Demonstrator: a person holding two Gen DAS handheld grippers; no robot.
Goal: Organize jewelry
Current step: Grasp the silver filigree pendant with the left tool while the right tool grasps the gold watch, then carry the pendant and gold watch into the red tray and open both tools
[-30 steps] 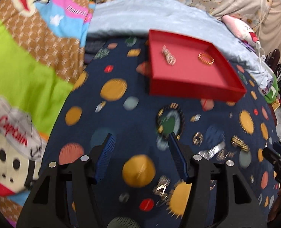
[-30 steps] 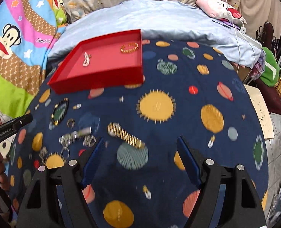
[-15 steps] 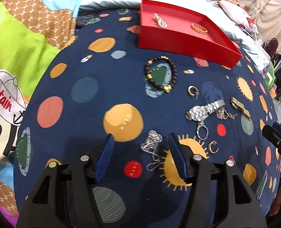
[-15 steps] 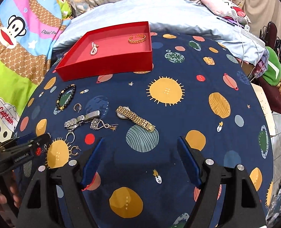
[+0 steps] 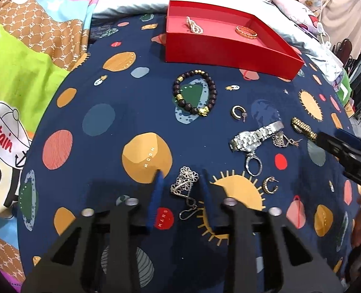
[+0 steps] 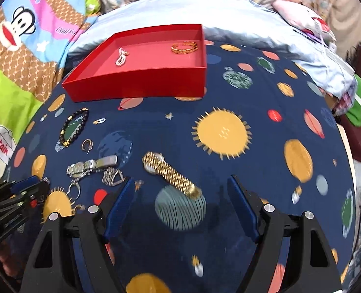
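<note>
A silver filigree ornament [image 5: 184, 183] lies on the dark planet-print cloth between the fingers of my left gripper [image 5: 181, 174]. The jaws are closing, with small gaps still showing on both sides of it. My right gripper [image 6: 180, 180] is open and low over a gold watch [image 6: 170, 173], which lies slantwise between its wide-spread fingers. The red tray [image 5: 229, 48] at the back holds a pearl piece [image 5: 194, 25] and a gold bangle [image 5: 246, 31].
Loose on the cloth are a black bead bracelet [image 5: 181, 101], a silver watch [image 5: 251, 138], a silver ring [image 5: 253, 164] and two hoop earrings [image 5: 238, 112] [image 5: 269, 185]. Bedding with cartoon prints lies to the left, a pale blue quilt behind the tray.
The left gripper dropped over the silver ornament and its jaws narrowed around it. The right gripper sank toward the gold watch, which now lies between its fingers.
</note>
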